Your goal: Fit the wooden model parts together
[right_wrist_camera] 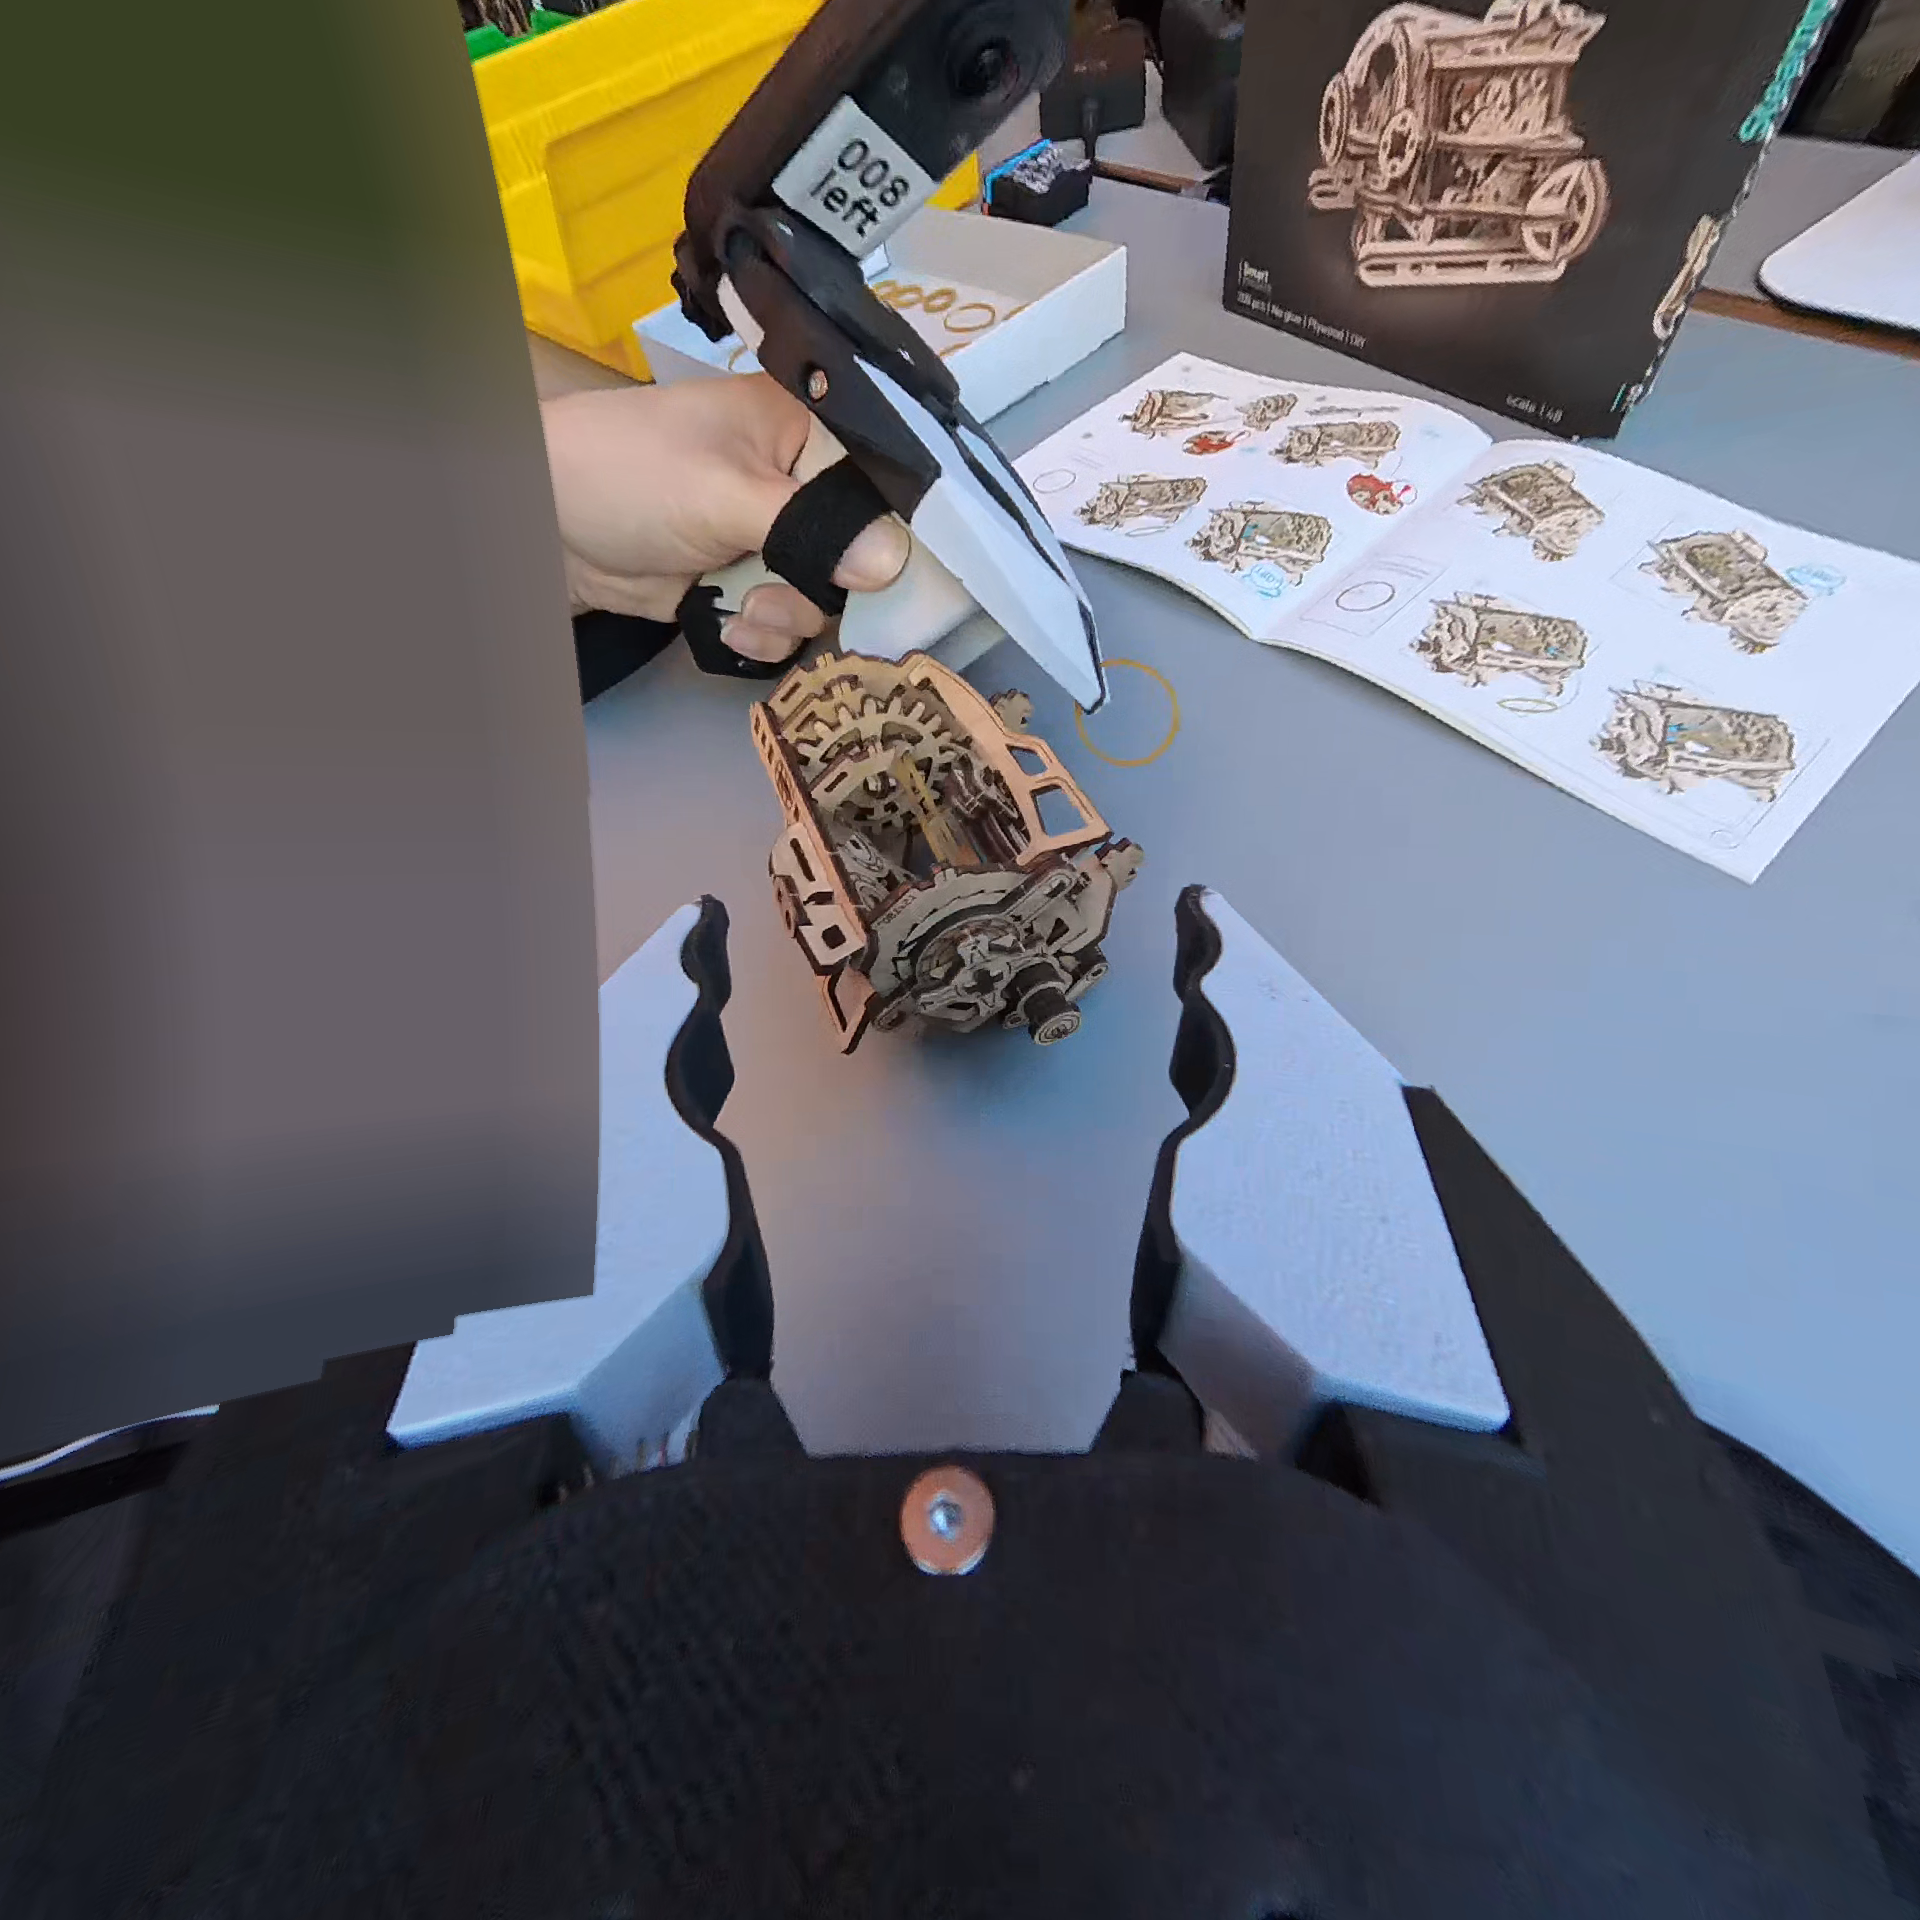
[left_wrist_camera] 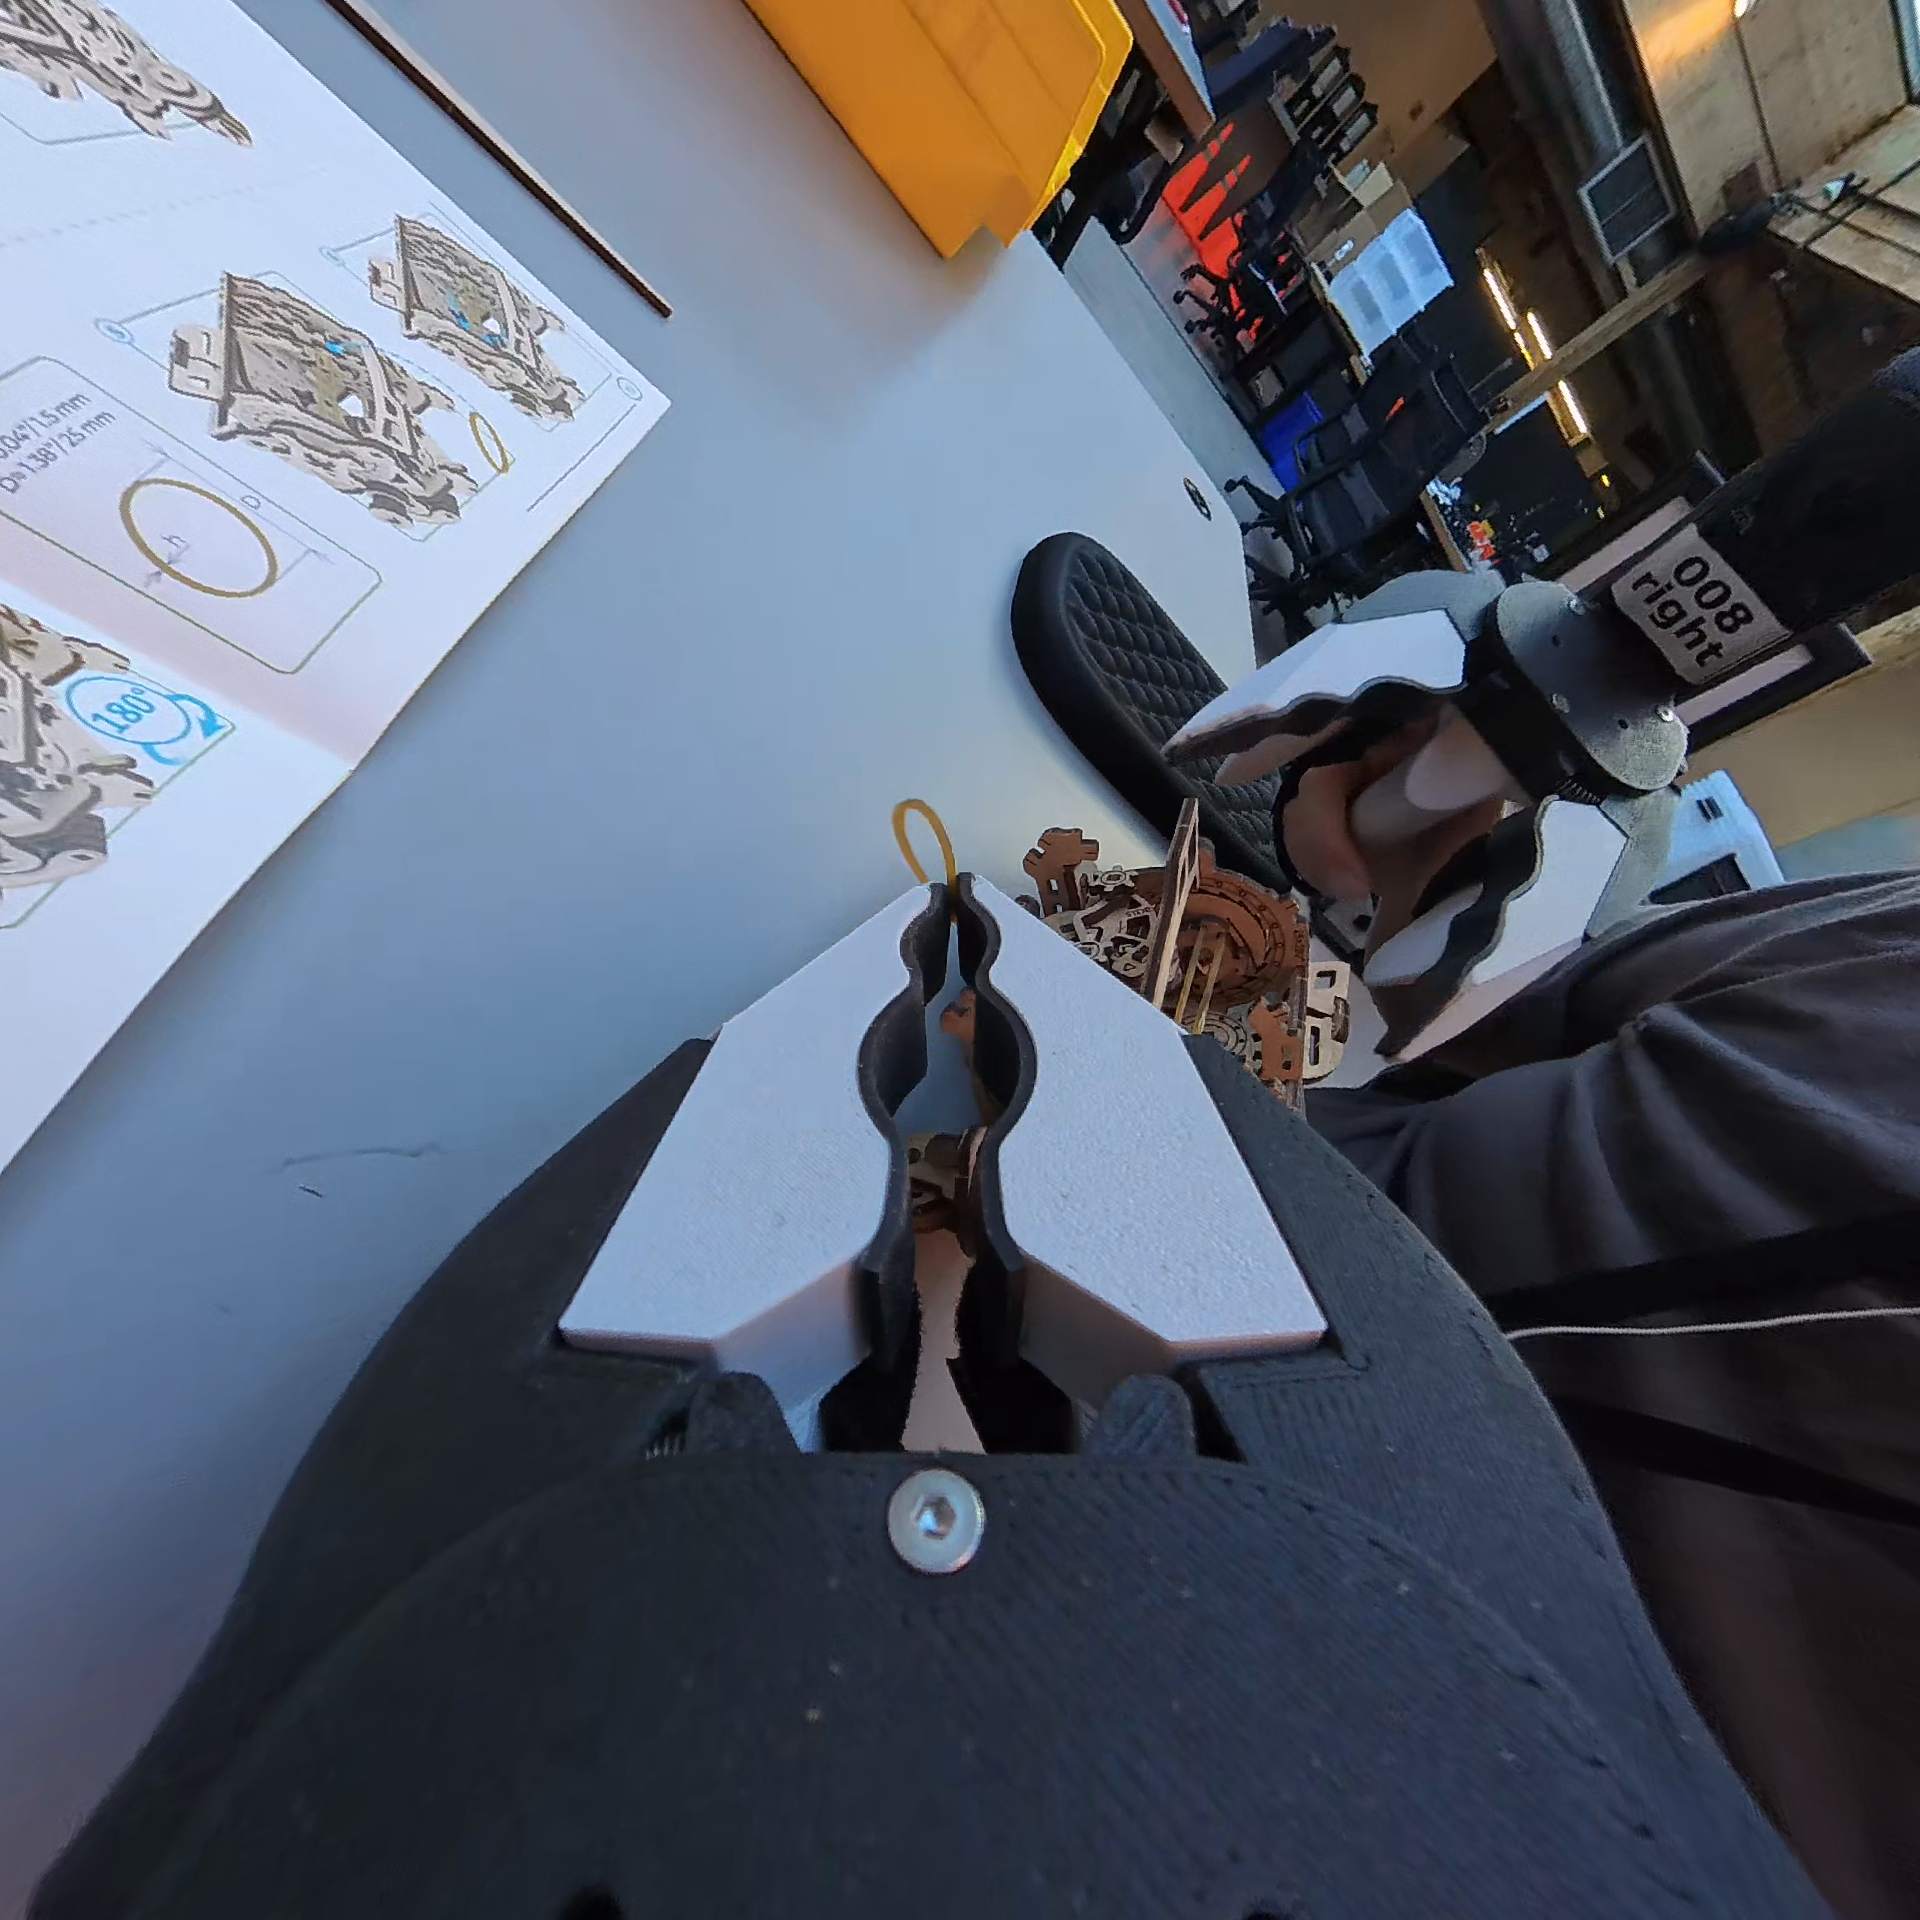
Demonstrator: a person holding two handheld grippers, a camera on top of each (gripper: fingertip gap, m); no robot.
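Observation:
A partly built wooden gear model [right_wrist_camera: 935,862] lies on its side on the grey table; it also shows in the left wrist view [left_wrist_camera: 1195,935]. My left gripper [left_wrist_camera: 951,891] is shut, its tips pinching a thin yellow rubber band [left_wrist_camera: 923,836]. In the right wrist view the left gripper [right_wrist_camera: 1086,696] points down just beyond the model, with the rubber band [right_wrist_camera: 1127,712] a round loop at its tip. My right gripper [right_wrist_camera: 951,909] is open and empty, its fingers on either side of the model's near end, apart from it. It also shows open in the left wrist view [left_wrist_camera: 1283,899].
An open instruction booklet [right_wrist_camera: 1507,582] lies right of the model. A black product box [right_wrist_camera: 1455,208] stands behind it. A yellow bin [right_wrist_camera: 603,177] and a white tray [right_wrist_camera: 1081,281] holding rubber bands sit at the back left. A black quilted pad [left_wrist_camera: 1122,665] lies on the table. Some 9 centimeters of space lies between my two pairs of fingers.

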